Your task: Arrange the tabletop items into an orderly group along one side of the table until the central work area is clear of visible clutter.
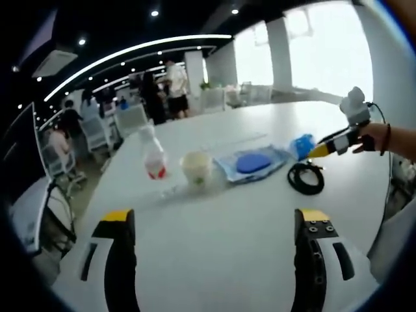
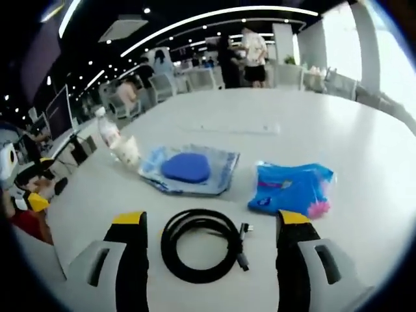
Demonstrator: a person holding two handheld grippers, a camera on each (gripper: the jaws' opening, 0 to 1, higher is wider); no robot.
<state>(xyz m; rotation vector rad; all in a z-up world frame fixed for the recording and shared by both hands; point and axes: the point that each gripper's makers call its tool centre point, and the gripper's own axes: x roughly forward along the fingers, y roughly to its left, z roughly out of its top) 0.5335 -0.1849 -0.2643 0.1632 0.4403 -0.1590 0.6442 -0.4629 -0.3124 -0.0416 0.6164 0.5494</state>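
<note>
Everything sits on a big white table (image 1: 214, 253), and the coiled black cable (image 2: 201, 244) serves as the marker for the rest. In the right gripper view the right gripper (image 2: 212, 227) hangs low over the table with its jaws spread wide, one on each side of the cable, holding nothing and not touching it. Just beyond the cable lies a clear plastic bag with a blue round pad (image 2: 186, 167) inside it. To the right of the cable, close by, is a blue packet (image 2: 290, 188) with a bit of pink at its corner. Farther off past the pad, toward the left, a paper cup (image 2: 130, 151) and a plastic bottle (image 2: 107, 132) stand upright side by side.

In the left gripper view the left gripper (image 1: 214, 224) is also spread open and empty, over a bare part of the table well short of the things. From there the items form a row: bottle (image 1: 153, 156), cup (image 1: 196, 169), pad in its bag (image 1: 252, 162), then the cable (image 1: 306, 177) nearer the right edge. The right gripper (image 1: 318, 151) shows here too, its yellow tips just above the cable, held by a hand (image 1: 374, 136). People and office chairs are in the background
</note>
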